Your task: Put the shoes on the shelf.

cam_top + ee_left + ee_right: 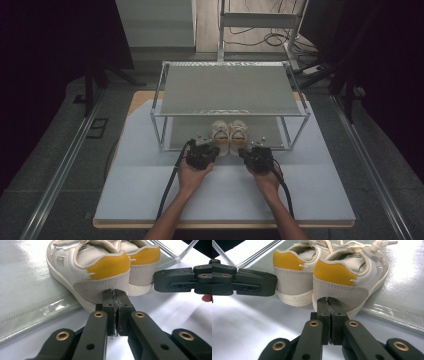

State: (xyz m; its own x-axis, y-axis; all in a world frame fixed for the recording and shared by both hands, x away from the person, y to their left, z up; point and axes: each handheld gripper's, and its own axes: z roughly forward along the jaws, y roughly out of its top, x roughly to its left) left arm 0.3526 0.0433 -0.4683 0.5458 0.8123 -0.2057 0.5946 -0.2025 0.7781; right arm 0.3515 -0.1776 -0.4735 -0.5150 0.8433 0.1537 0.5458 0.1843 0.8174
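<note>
Left gripper view shows the left gripper (115,293) fingers closed empty against one sneaker's (95,270) heel; the right gripper (329,301) likewise at the other sneaker (352,272). Both sneakers sit on the rack's lower shelf (176,132); pushing them deeper seems next.

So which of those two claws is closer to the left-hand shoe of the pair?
The left. The left gripper has its closed tips at the heel of the left-hand shoe; the right gripper sits at the heel of the other shoe, beside it.
</note>
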